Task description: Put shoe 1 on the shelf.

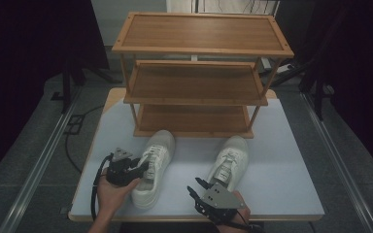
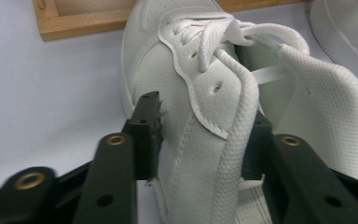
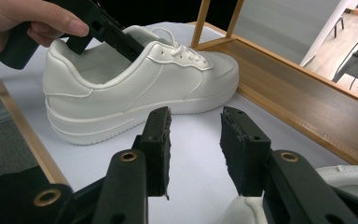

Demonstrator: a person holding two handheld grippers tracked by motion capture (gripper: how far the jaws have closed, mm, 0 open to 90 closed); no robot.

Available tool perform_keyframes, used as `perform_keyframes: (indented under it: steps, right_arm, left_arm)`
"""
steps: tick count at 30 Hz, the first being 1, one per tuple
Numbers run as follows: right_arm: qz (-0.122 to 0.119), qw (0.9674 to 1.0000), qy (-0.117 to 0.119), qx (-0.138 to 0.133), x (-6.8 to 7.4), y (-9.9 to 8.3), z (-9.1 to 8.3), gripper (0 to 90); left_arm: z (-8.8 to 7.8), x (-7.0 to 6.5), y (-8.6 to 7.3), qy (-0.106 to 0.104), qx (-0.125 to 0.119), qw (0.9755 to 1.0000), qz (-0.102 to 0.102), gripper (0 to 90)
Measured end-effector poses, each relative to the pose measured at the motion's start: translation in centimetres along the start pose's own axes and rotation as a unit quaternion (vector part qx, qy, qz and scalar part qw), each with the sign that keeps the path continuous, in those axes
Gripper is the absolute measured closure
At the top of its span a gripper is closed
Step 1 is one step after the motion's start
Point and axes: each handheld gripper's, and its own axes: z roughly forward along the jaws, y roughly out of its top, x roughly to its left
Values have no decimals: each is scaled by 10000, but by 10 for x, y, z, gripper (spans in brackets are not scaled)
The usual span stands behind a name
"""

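Observation:
Two white sneakers stand on the table in front of a wooden rack. The left shoe [image 1: 158, 155] [image 3: 121, 93] points at the rack. My left gripper [image 1: 143, 167] [image 2: 205, 107] straddles this shoe's side wall [image 2: 200, 93] near the collar, one jaw outside and one inside the opening, both pressed against it. From the right gripper view, the left gripper [image 3: 107, 32] reaches into the shoe from above in a person's hand. The right shoe [image 1: 233, 155] [image 3: 349, 175] lies beside my right gripper [image 1: 194, 184] [image 3: 196, 114], which hangs open just left of its heel, holding nothing.
The three-tier wooden rack [image 1: 194, 82] [image 3: 298, 93] [image 2: 84, 21] stands at the back of the pale table [image 1: 281, 170], its shelves bare. Its lowest shelf sits right behind the shoes' toes. Bare tabletop lies between the shoes and to the right.

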Motion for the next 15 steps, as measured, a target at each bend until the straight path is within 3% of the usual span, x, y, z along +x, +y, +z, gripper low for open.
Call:
perform_keyframes:
  steps: [7,15]
  right_arm:
    - [-34,10000,-13,28,1,1,2,622]
    - [-4,10000,-75,-17,-2,1,1,622]
  left_arm:
    - [0,-9,0,445,-12,9986,294,769]
    - [-2,-6,-1,422,-175,9988,150,813]
